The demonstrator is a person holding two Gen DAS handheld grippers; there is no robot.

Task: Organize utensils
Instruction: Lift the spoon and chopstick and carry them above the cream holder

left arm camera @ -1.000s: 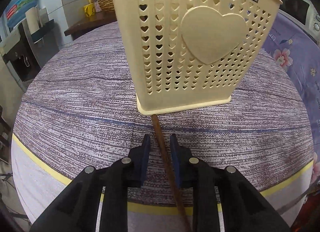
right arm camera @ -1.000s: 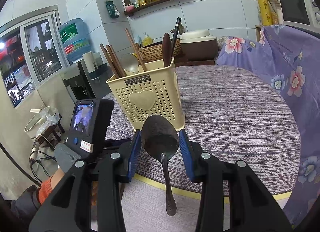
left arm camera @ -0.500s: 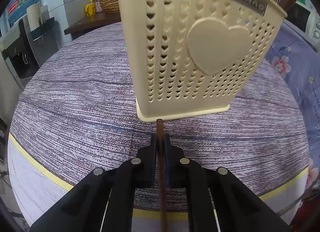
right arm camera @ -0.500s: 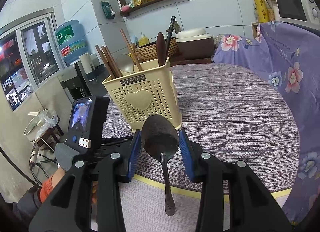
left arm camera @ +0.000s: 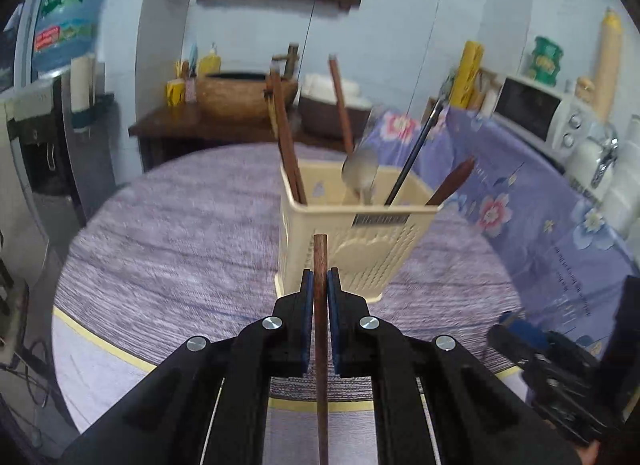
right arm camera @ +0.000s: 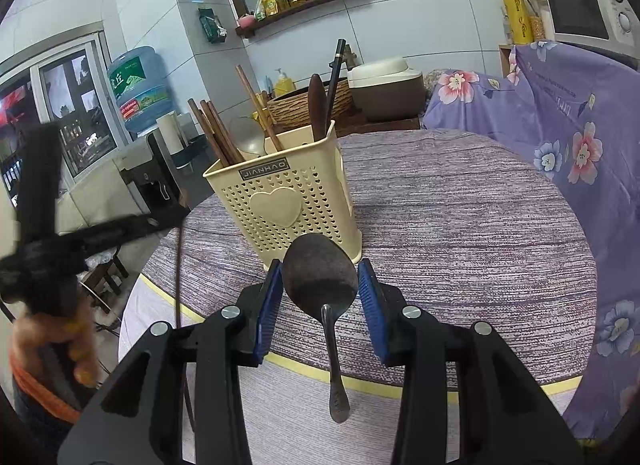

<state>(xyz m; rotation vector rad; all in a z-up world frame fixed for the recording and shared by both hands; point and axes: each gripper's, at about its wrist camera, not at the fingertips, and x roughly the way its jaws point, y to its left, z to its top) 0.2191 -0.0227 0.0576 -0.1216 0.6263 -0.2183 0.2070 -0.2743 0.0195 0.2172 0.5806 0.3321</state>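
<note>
A cream perforated utensil holder stands on the round purple table, with brown chopsticks, a metal spoon, a black stick and a wooden spoon in it. My left gripper is shut on a brown wooden chopstick and holds it in the air in front of the holder. It shows blurred at the left of the right wrist view, with the chopstick hanging down. My right gripper is shut on the bowl of a dark metal spoon, its handle pointing down, in front of the holder.
The table edge with a yellow stripe runs just under both grippers. A floral purple cloth covers furniture at the right, with a microwave on it. A side table with a basket and a water dispenser stand behind.
My left gripper shut on the chopstick that lay on the table and lifted it, pulling up and back from the holder. The right gripper stayed shut on the spoon.
</note>
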